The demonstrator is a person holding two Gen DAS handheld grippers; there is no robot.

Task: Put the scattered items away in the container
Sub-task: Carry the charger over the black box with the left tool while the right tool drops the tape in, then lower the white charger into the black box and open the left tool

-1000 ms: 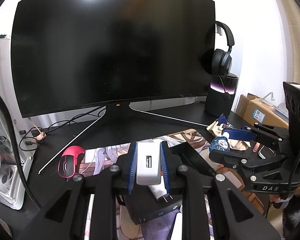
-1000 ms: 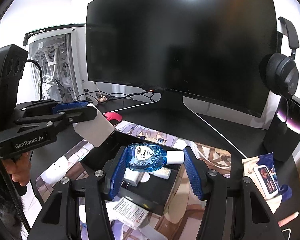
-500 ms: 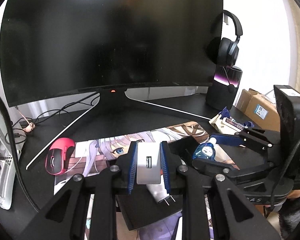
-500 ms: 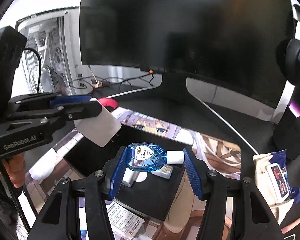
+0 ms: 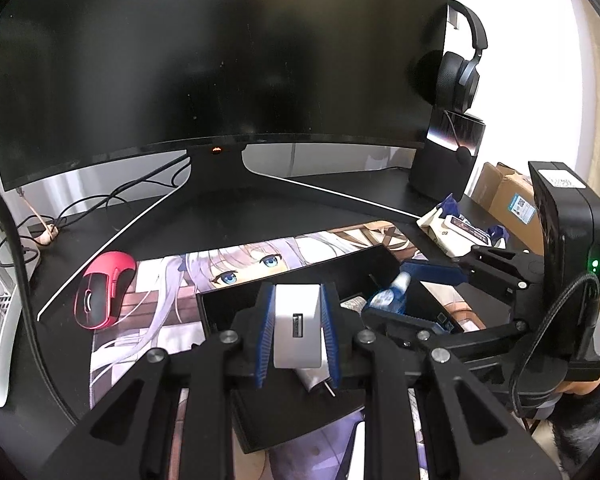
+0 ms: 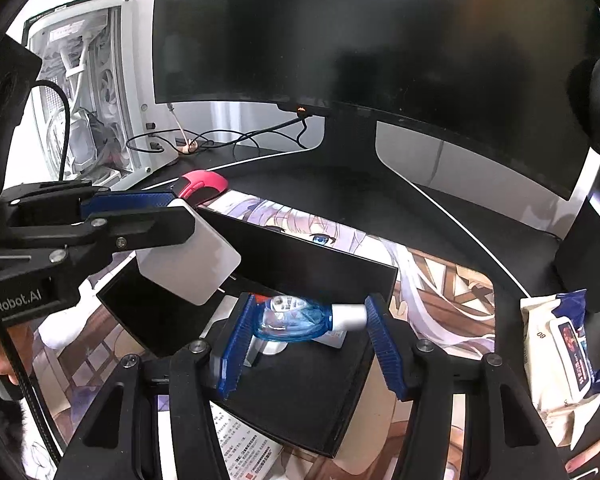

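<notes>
The left hand-held gripper [image 5: 298, 334] clamps a white charger [image 5: 298, 332] over the black container [image 6: 300, 412]. The right hand-held gripper [image 6: 308, 334] pinches a blue bottle [image 6: 296, 318] above the same container. Ahead-left, a red mouse [image 5: 104, 290] lies on the worktop [image 5: 220, 216].

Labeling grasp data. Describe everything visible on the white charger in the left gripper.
The white charger is a glossy, rounded plastic block with a USB port on its front face and metal prongs at the far end. The left gripper has its blue-padded jaws shut on its two sides, holding it tilted in the air above the black box, touching nothing else.
</notes>
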